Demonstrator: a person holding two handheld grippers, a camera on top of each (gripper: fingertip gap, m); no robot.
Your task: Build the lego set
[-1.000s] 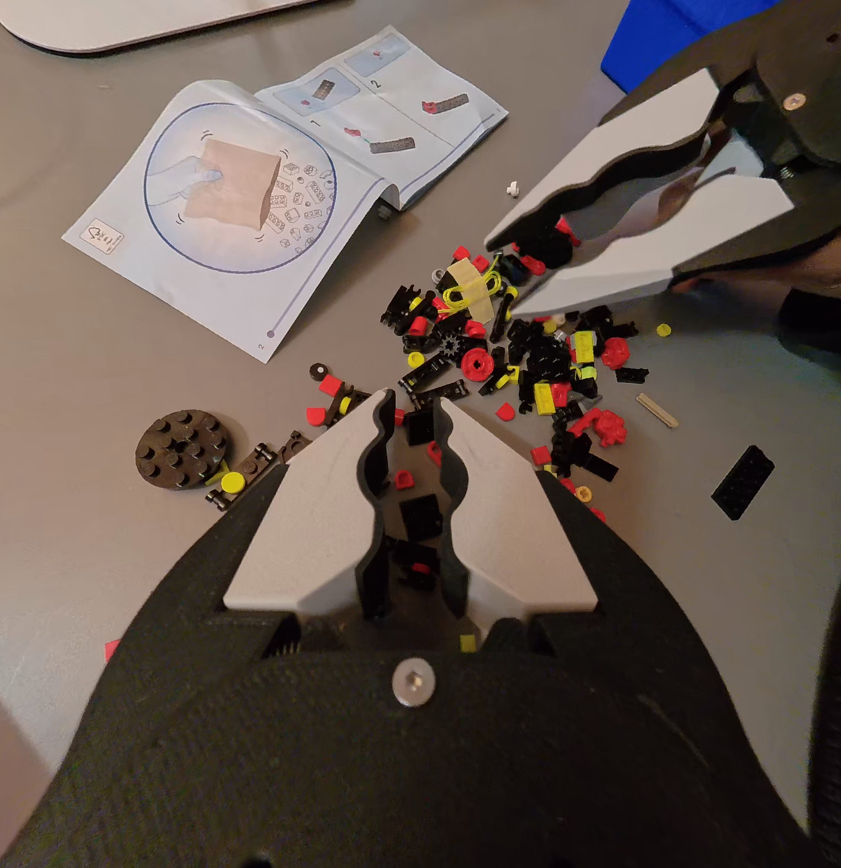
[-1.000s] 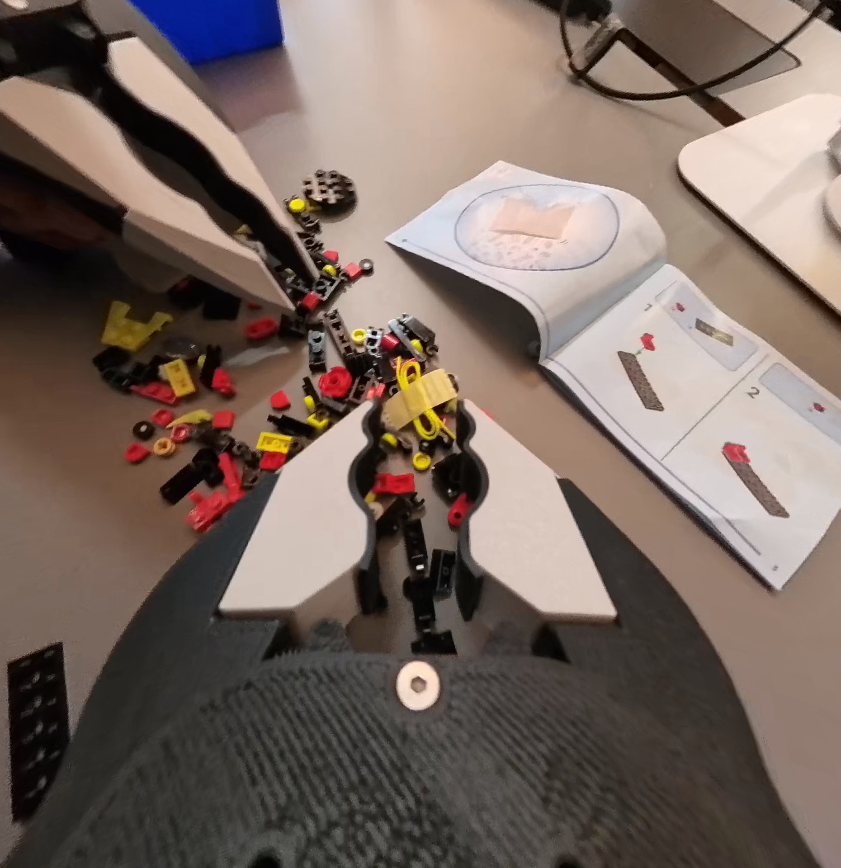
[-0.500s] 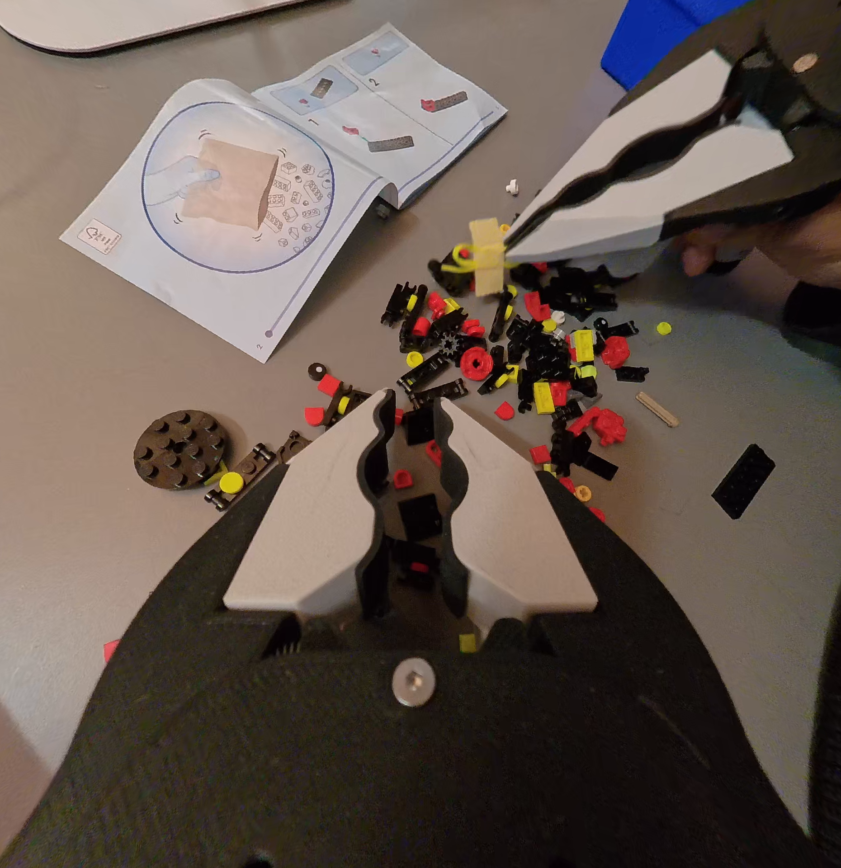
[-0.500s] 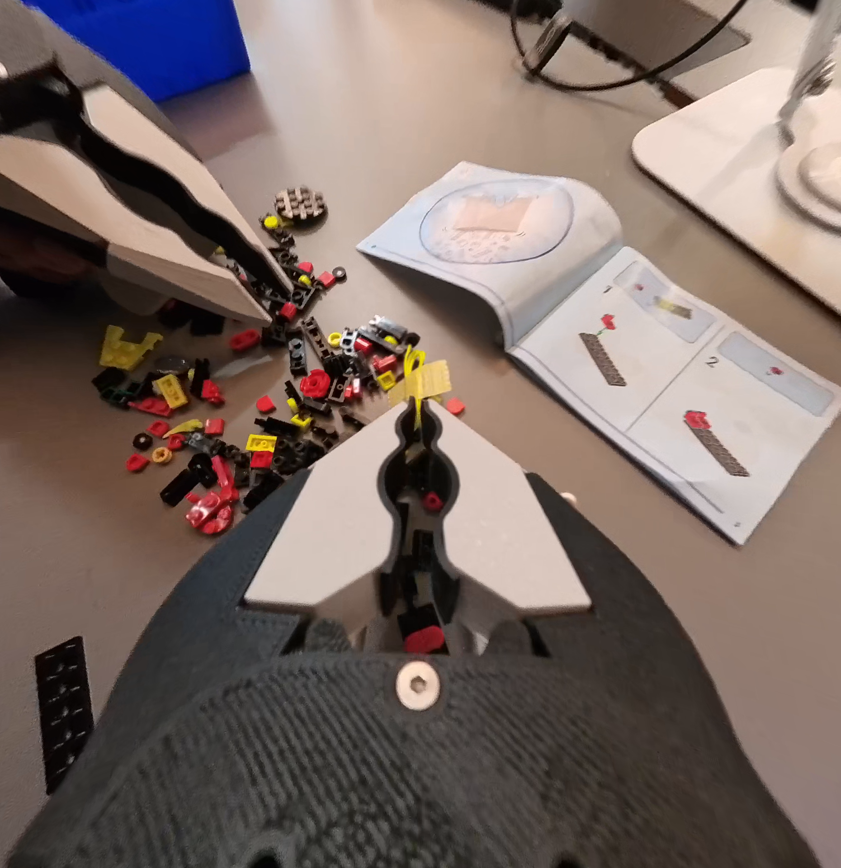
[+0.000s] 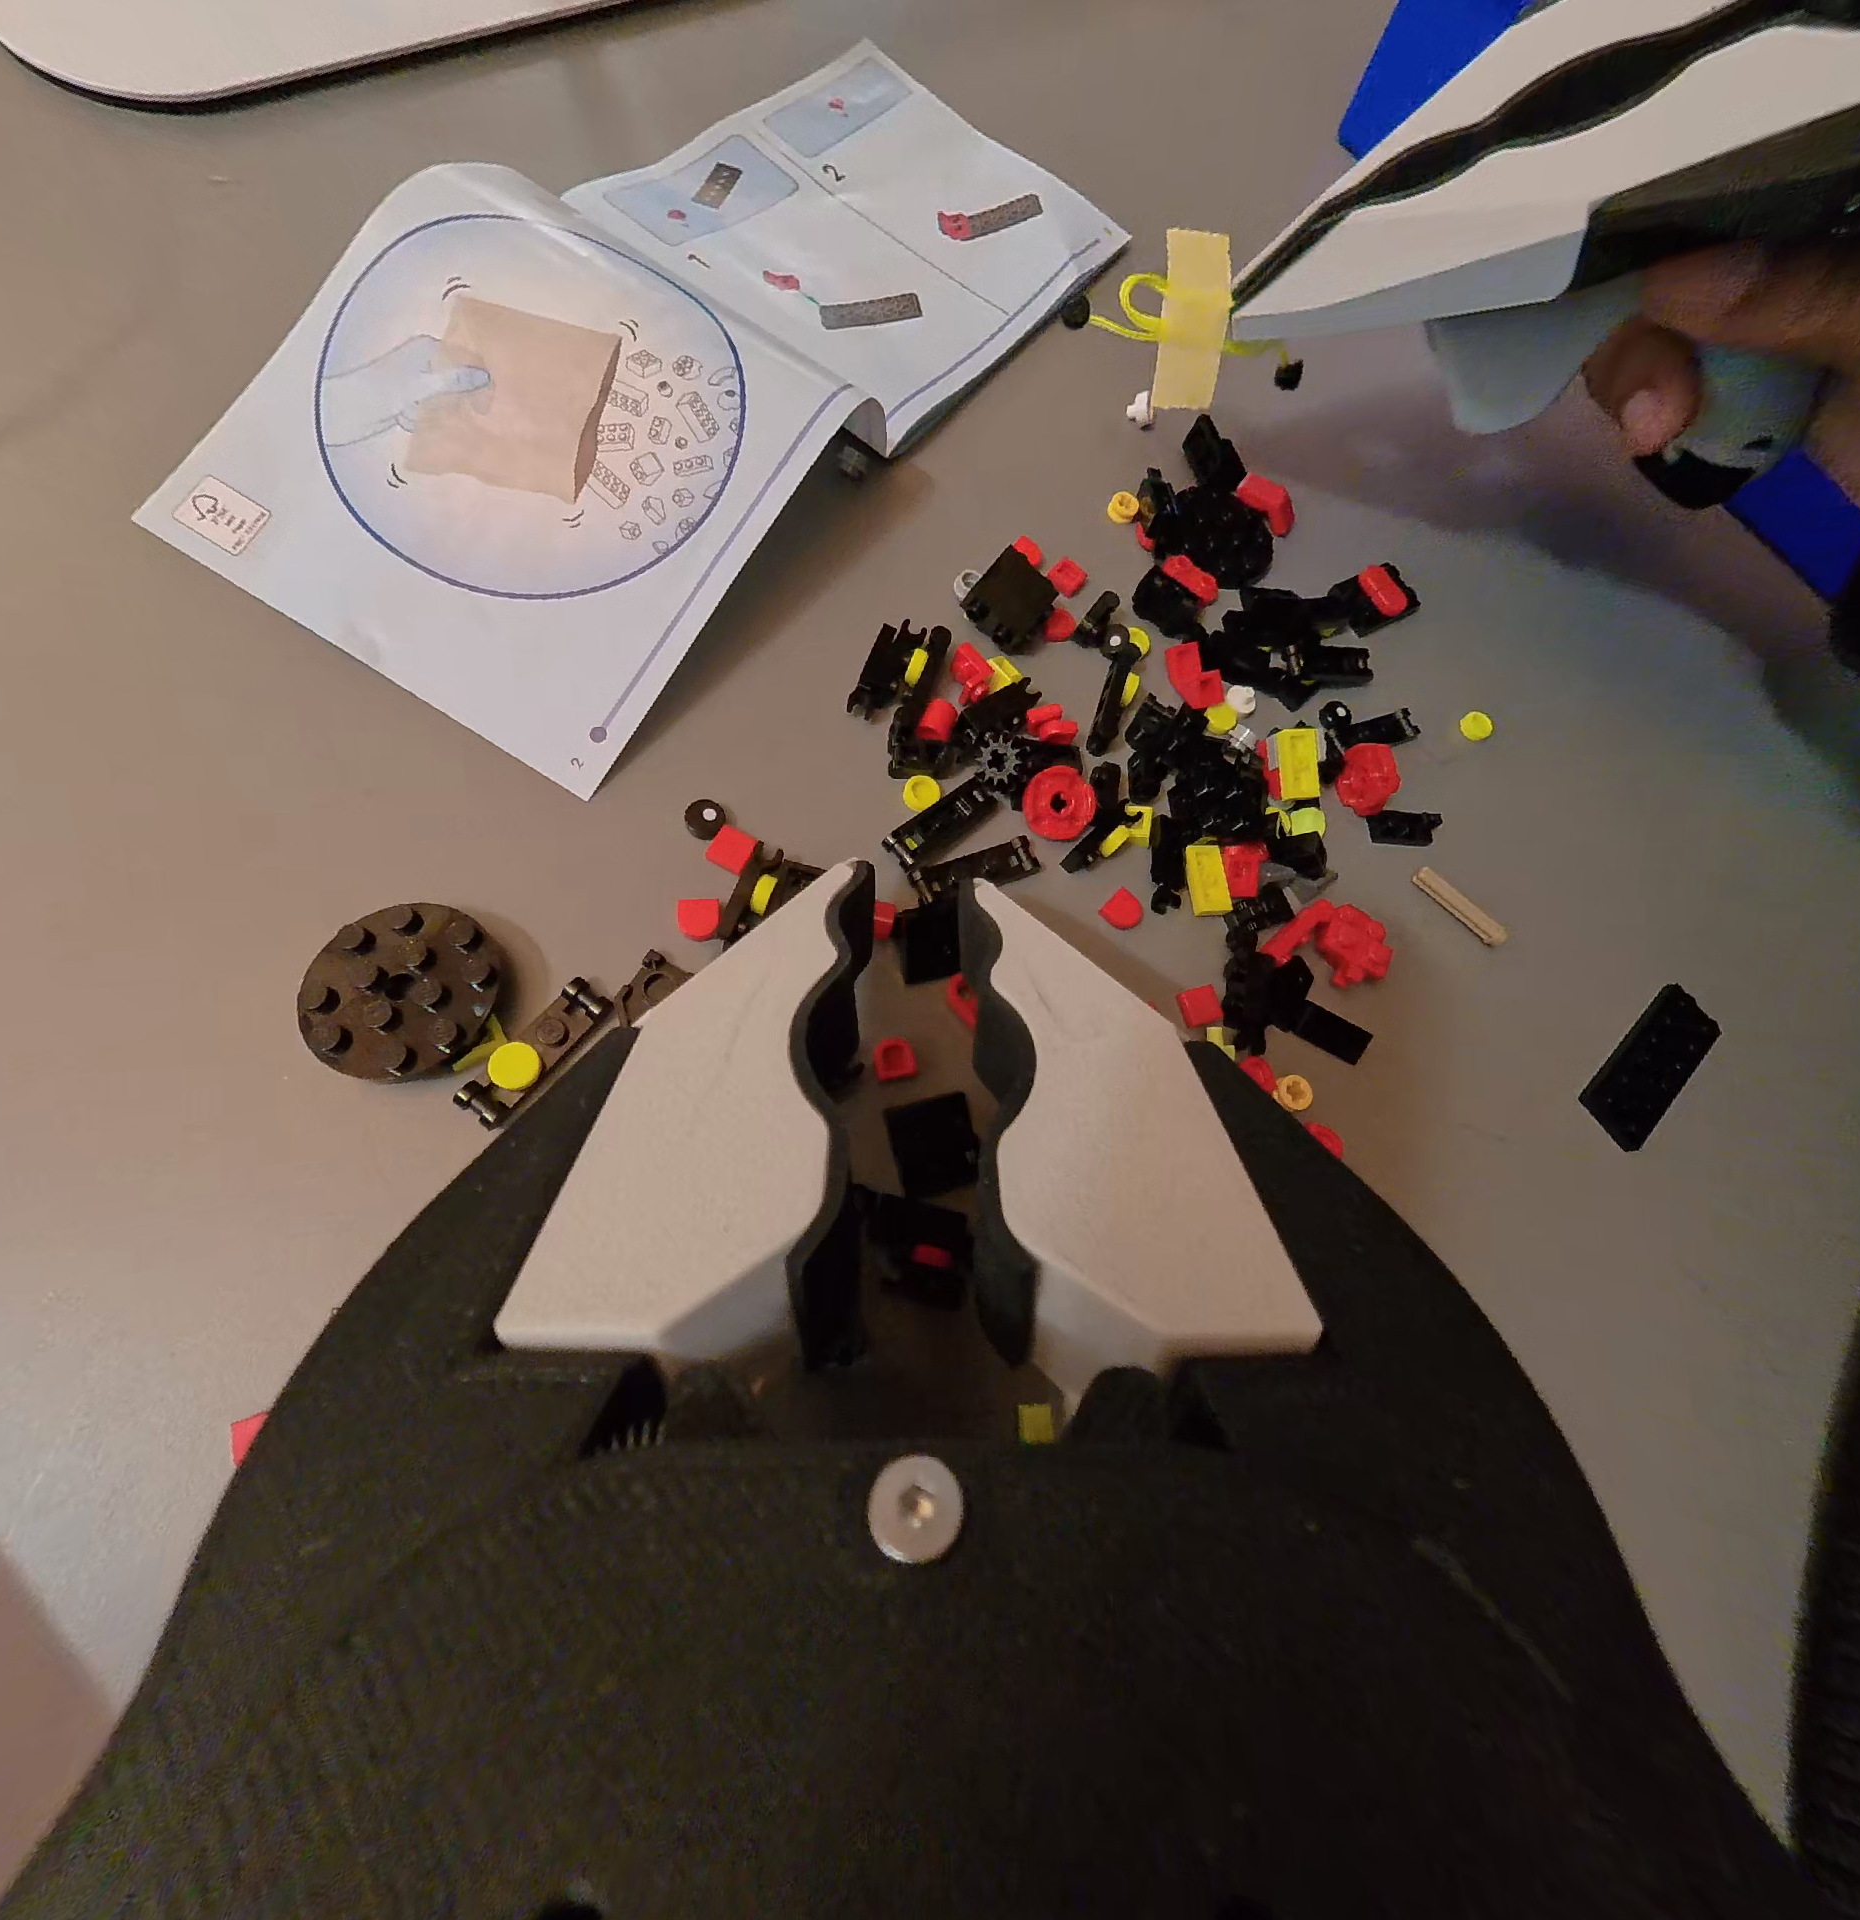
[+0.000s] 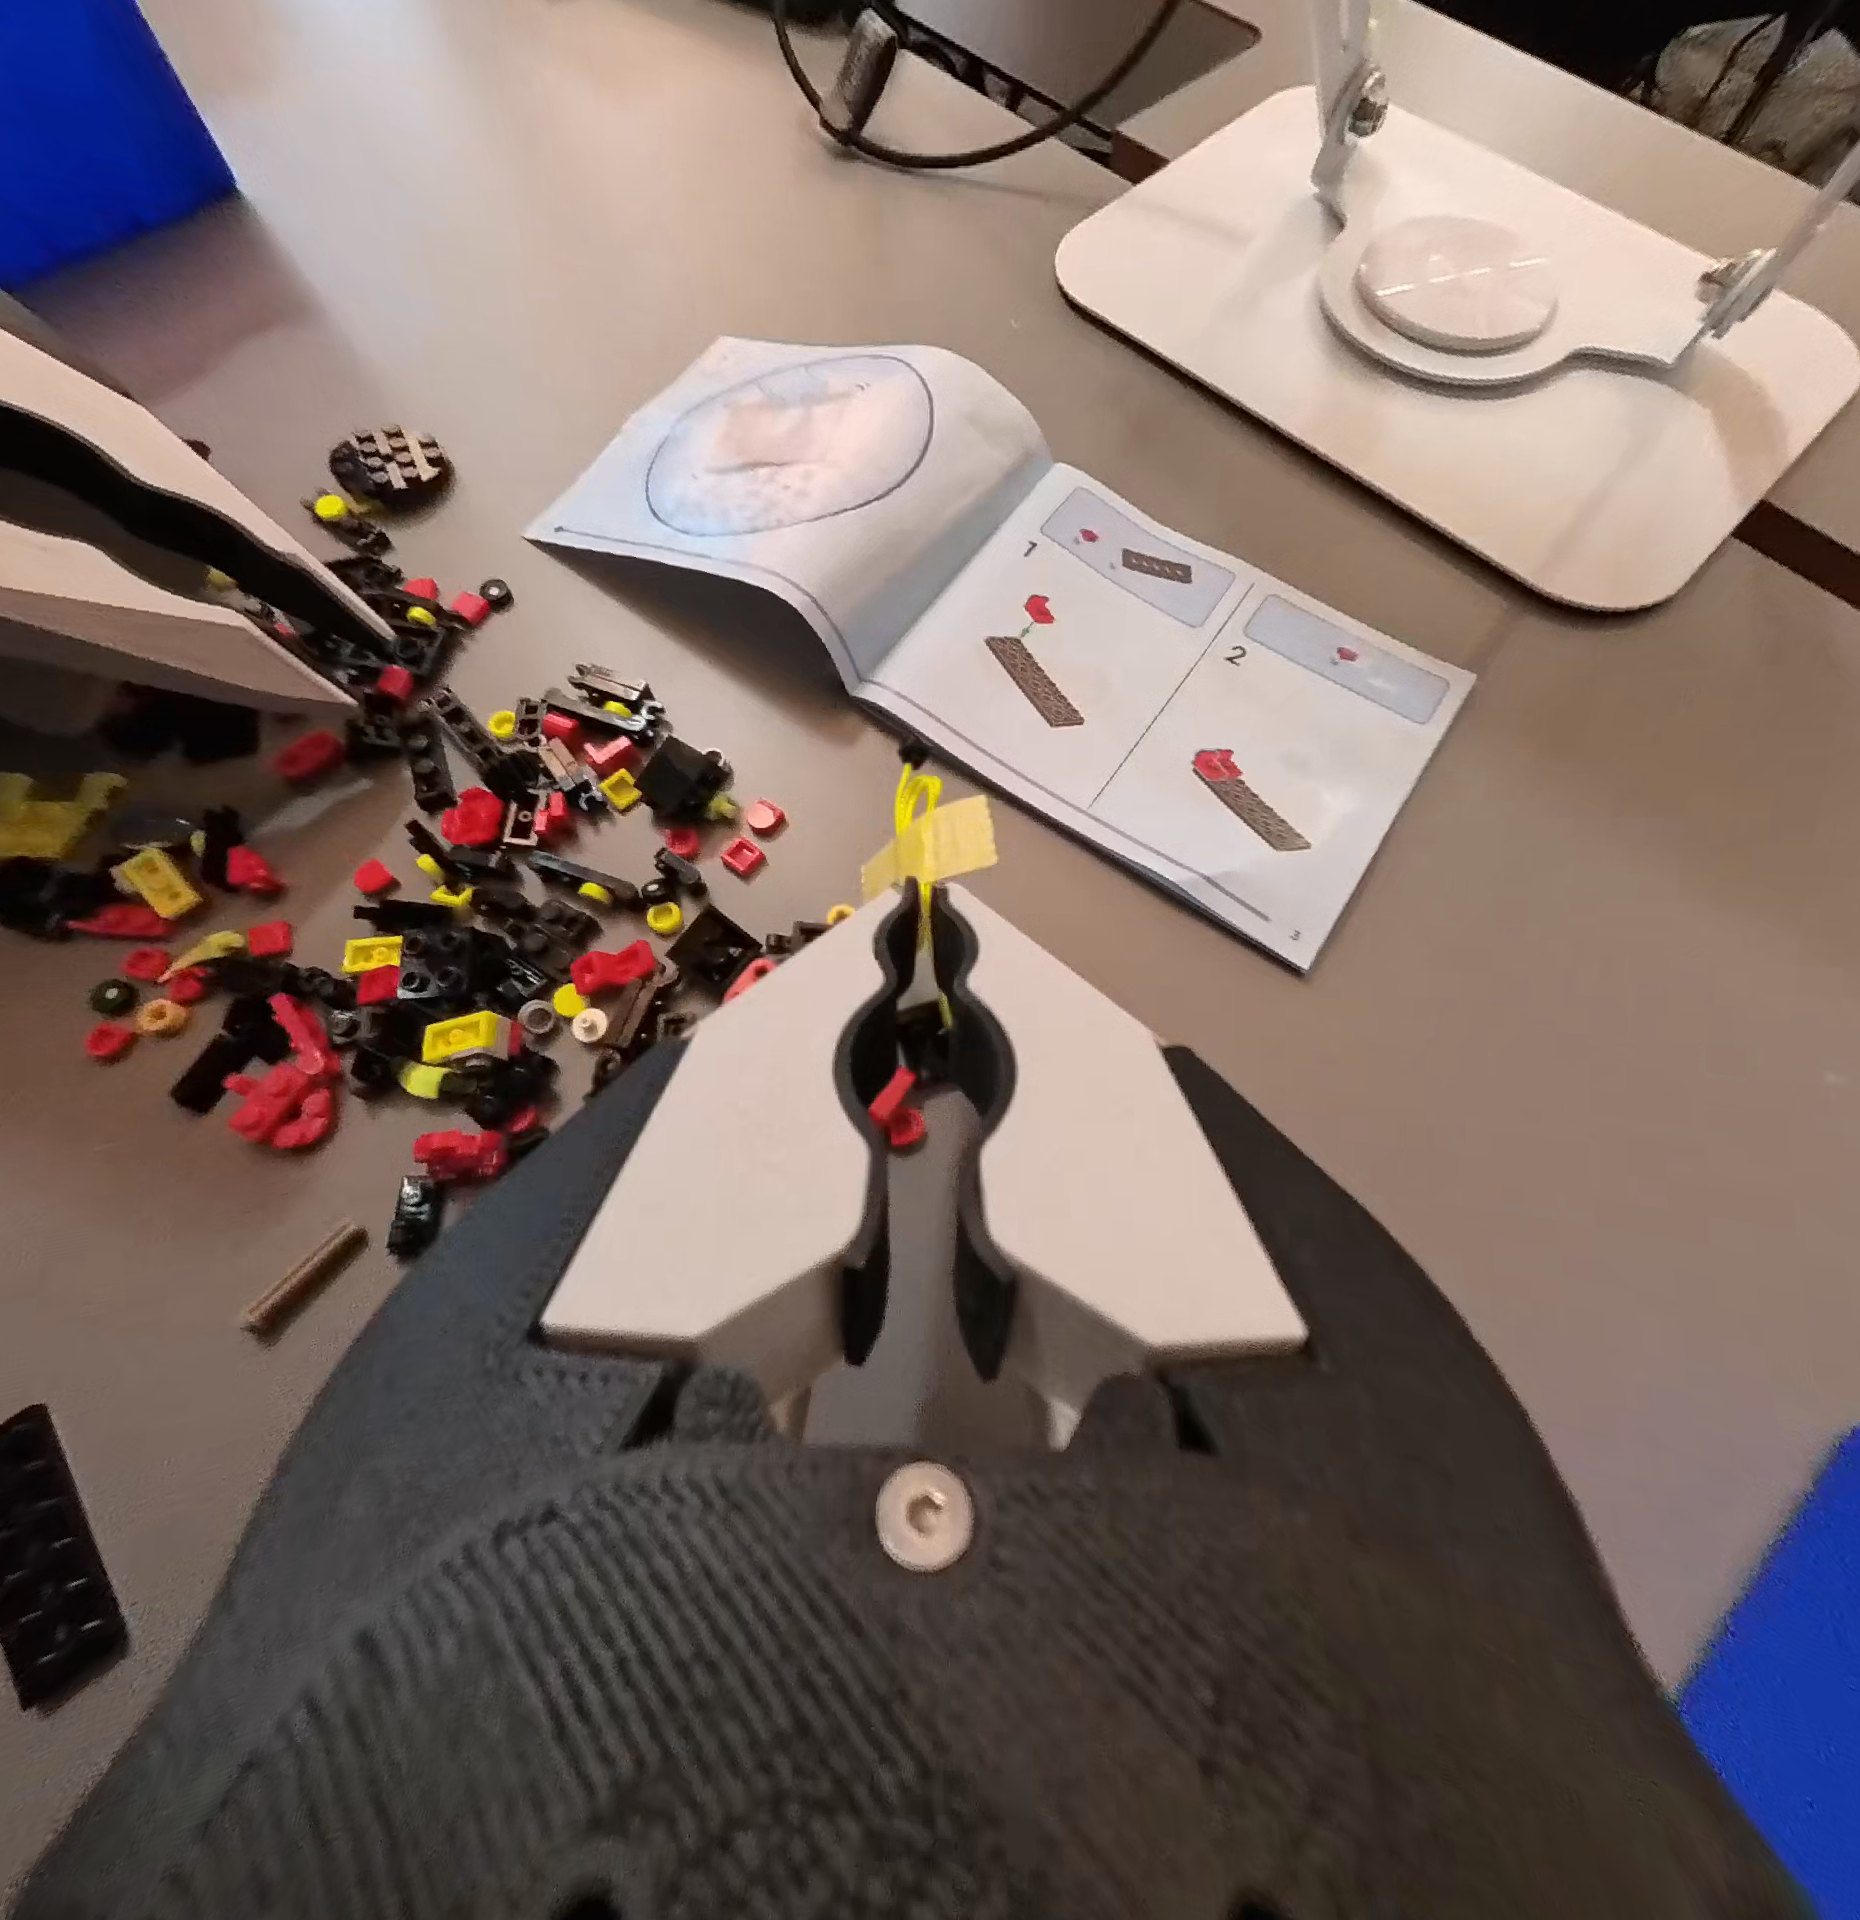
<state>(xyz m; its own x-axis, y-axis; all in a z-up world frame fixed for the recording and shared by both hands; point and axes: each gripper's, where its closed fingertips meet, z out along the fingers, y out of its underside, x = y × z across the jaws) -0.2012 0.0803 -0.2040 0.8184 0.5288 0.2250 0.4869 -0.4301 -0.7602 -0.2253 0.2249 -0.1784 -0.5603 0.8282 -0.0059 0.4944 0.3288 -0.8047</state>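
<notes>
A pile of small red, black and yellow lego pieces [image 5: 1196, 769] lies on the grey table, also in the right wrist view [image 6: 469, 914]. My right gripper [image 6: 921, 899] is shut on a yellow string with a strip of tape [image 6: 931, 847], held above the table beside the pile; it also shows in the left wrist view [image 5: 1186, 312], at that gripper's tips [image 5: 1240, 301]. My left gripper [image 5: 915, 899] is open and empty, low over the pile's near edge, with loose pieces between its fingers. It shows at the left in the right wrist view [image 6: 360, 665].
An open instruction booklet [image 5: 593, 416] lies beyond the pile [image 6: 1009, 623]. A black round plate [image 5: 396, 992] and a long black plate [image 5: 1648, 1065] lie apart from the pile. A white stand base [image 6: 1477, 343] and cables are at the back. A blue object [image 6: 64, 125] stands nearby. Some 15 centimeters of space lies between my two pairs of fingers. To the black round plate [image 5: 396, 992]: left tips about 8 centimeters, right tips about 20 centimeters.
My right gripper shut on the yellow string with tape in the pile, then lifted it up and away from the pile. My left gripper has stayed in place.
</notes>
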